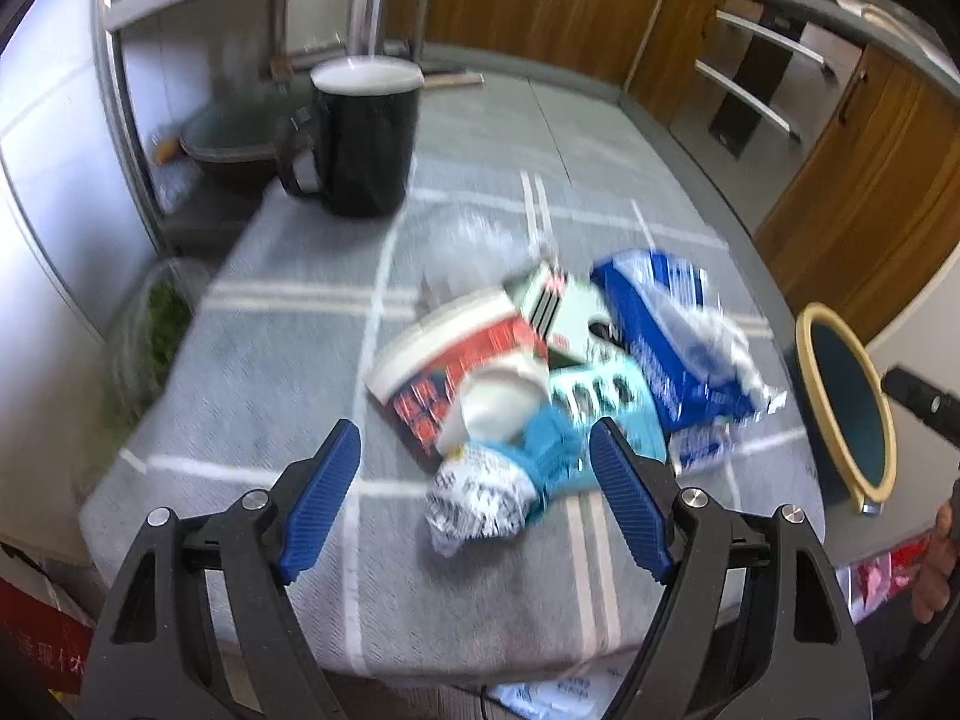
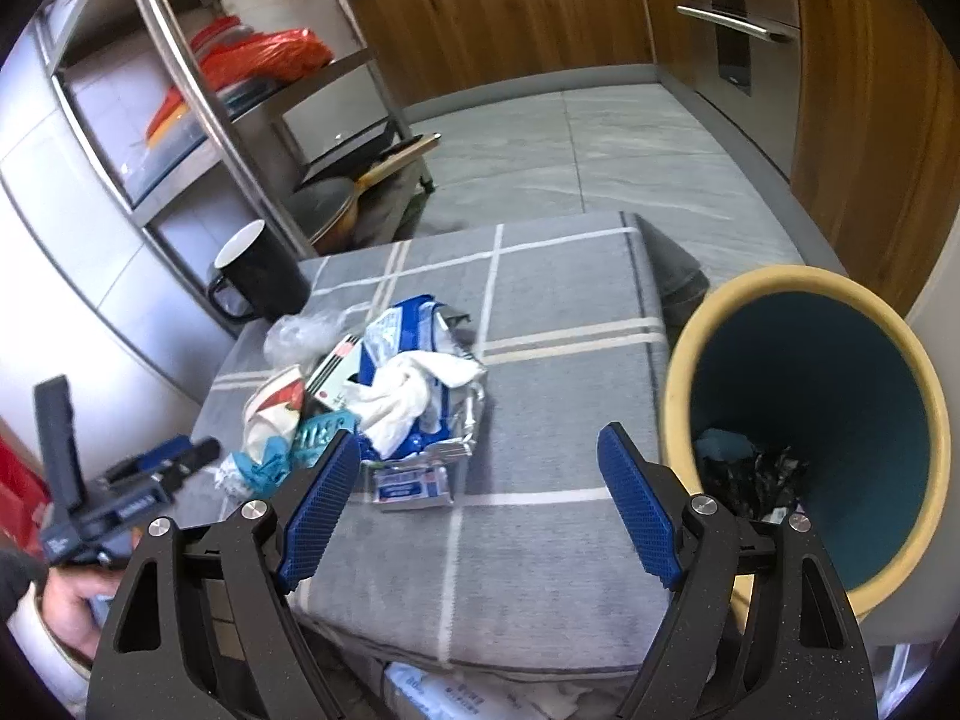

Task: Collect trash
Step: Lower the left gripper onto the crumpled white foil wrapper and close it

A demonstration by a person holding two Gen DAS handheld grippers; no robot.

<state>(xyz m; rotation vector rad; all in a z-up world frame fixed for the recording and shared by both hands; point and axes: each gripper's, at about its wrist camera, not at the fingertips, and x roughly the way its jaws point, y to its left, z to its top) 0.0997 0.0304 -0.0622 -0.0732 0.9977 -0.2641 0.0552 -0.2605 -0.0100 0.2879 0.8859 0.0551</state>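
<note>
Lying ahead of left gripper [image 1: 477, 450] (open): trash pile [image 1: 540, 372].

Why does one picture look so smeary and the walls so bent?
Left wrist view: motion blur smears the trash pile and black mug, while the left claw stays crisp. Right wrist view: sharper, though the fisheye lens bows the bin and shelf rack.

Bright daylight, motion blur, fisheye-warped edges
</note>
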